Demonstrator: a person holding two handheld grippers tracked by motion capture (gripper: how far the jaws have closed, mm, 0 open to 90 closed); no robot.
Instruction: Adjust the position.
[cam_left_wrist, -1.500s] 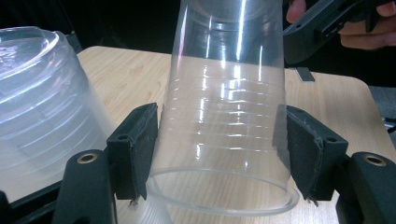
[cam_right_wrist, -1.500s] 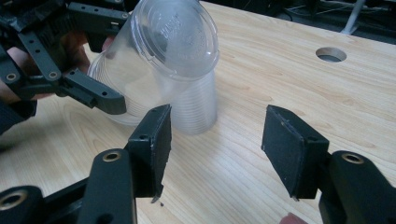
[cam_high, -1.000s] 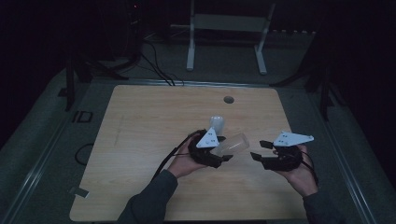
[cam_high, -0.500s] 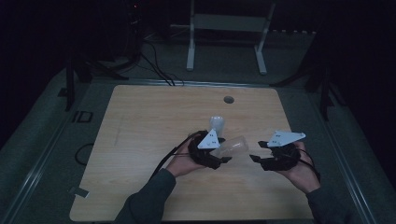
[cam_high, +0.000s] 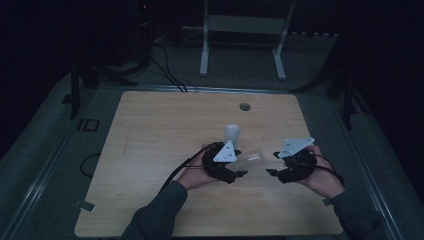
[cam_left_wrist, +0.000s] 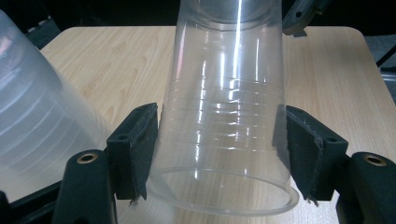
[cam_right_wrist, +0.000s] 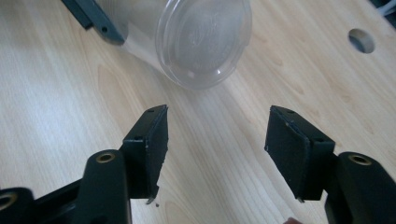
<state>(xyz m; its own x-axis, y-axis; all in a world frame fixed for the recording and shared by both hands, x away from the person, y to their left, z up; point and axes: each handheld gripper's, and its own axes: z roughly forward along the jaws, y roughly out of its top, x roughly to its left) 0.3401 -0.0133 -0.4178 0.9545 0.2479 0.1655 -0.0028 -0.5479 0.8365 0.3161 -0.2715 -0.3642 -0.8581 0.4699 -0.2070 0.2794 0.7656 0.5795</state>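
On the table (cam_high: 150, 130), the left gripper (cam_left_wrist: 219, 154) has its jaws closed on a clear cup (cam_left_wrist: 224, 121), held sideways just above the wood beside a second cup (cam_high: 231, 134). The right gripper (cam_right_wrist: 215, 149), jaws wide and empty, faces the held cup's base; it looks ready to advance and take it.

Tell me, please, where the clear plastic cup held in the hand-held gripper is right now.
In the high view the clear plastic cup lies on its side between the left hand-held gripper, whose jaws clamp it, and the right hand-held gripper, just in front of the upright cup.

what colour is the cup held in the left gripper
The cup is clear, colourless plastic with faint ribbing; the wooden table shows through it. Best seen in the left gripper view.
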